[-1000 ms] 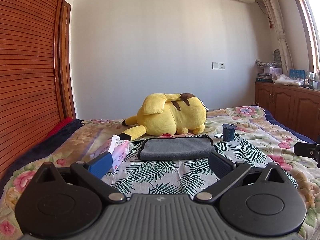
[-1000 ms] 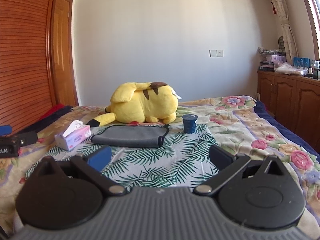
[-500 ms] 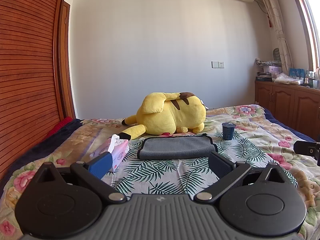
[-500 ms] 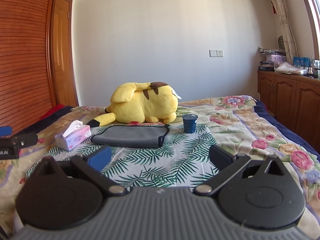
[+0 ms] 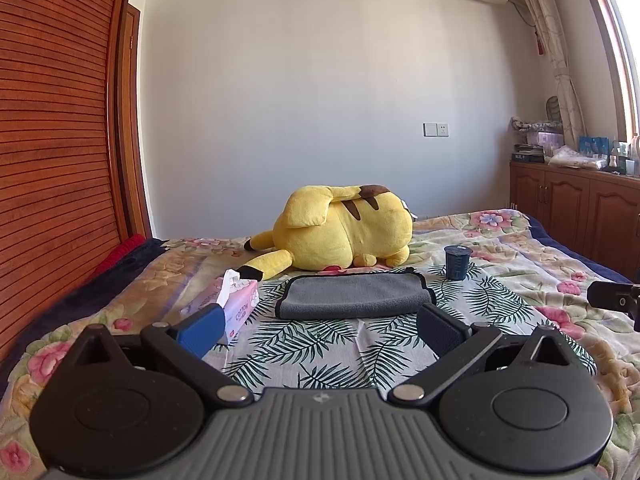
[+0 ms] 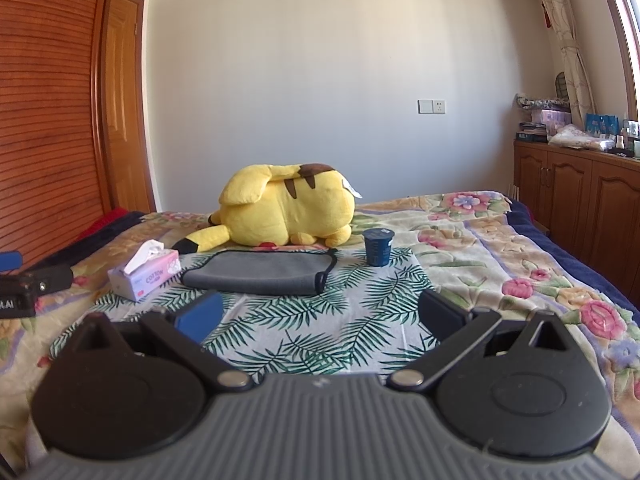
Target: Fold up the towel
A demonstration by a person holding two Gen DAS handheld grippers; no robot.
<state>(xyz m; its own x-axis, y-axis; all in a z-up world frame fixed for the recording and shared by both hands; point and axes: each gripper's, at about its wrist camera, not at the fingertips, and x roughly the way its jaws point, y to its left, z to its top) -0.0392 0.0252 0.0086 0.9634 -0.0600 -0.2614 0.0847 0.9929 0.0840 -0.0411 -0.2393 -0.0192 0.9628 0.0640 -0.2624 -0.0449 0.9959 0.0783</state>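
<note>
A grey towel [image 5: 354, 295] with a dark edge lies flat and folded on the leaf-print cloth on the bed; it also shows in the right wrist view [image 6: 258, 272]. My left gripper [image 5: 320, 326] is open and empty, hovering short of the towel's near edge. My right gripper [image 6: 320, 316] is open and empty, also short of the towel and a little to its right. Neither touches the towel.
A yellow plush toy [image 5: 344, 234] lies just behind the towel. A pink tissue box [image 5: 234, 306] stands to its left and a dark blue cup [image 5: 456, 262] to its right. A wooden wardrobe [image 5: 52, 152] is at the left, cabinets [image 5: 580, 216] at the right.
</note>
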